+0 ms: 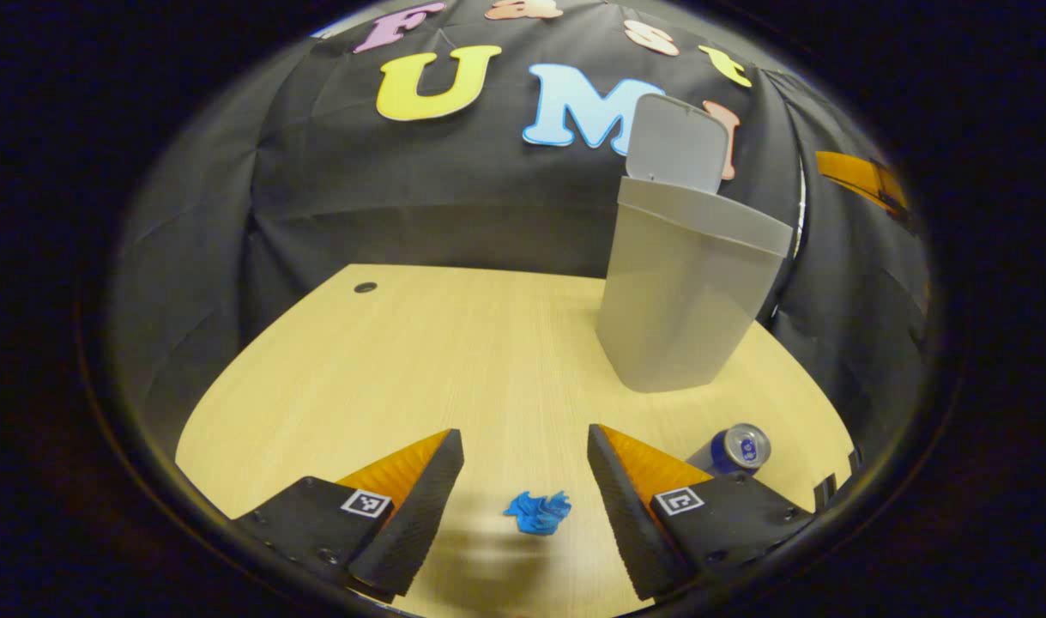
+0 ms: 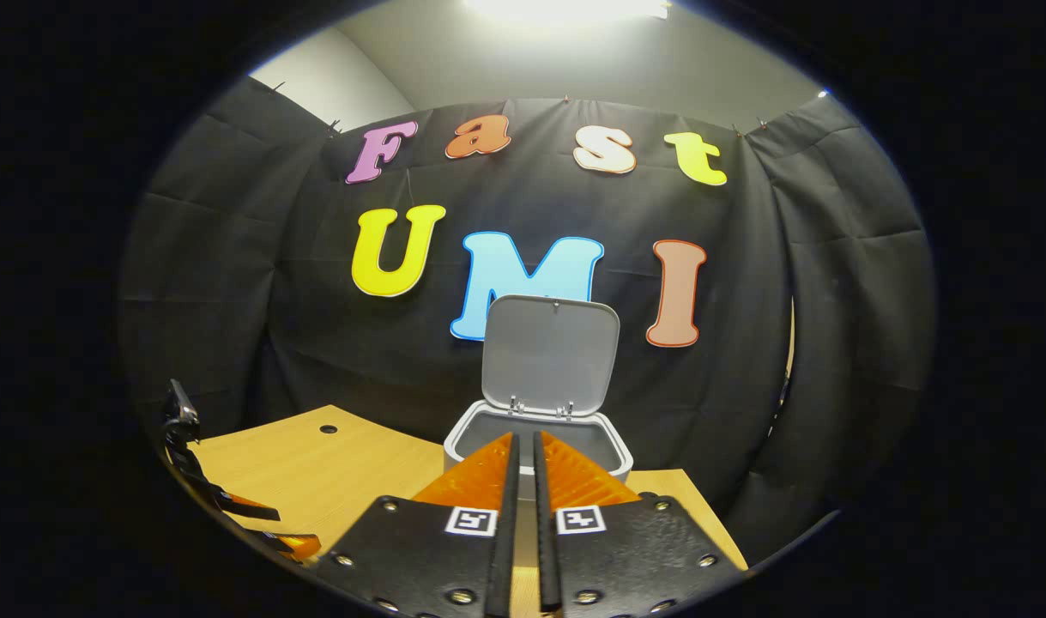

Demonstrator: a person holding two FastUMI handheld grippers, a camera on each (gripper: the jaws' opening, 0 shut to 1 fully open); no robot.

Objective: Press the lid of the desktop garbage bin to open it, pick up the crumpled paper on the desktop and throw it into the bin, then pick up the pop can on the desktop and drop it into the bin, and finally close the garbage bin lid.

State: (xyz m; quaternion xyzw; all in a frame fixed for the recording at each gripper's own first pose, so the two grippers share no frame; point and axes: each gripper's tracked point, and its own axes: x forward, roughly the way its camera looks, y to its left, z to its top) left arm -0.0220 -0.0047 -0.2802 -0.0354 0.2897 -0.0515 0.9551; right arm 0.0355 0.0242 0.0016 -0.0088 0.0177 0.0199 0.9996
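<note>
We see our left gripper (image 1: 525, 481) with wedge-shaped ribbed fingers (image 1: 420, 506) on dark screwed plates, each bearing a square coded tag; our right gripper (image 2: 523, 468) carries matching plates, screws and tags.

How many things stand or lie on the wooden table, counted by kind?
Grey plastic garbage bin with its lid up: 1
Blue crumpled paper: 1
Blue and silver pop can, lying on its side: 1
Total: 3
</note>
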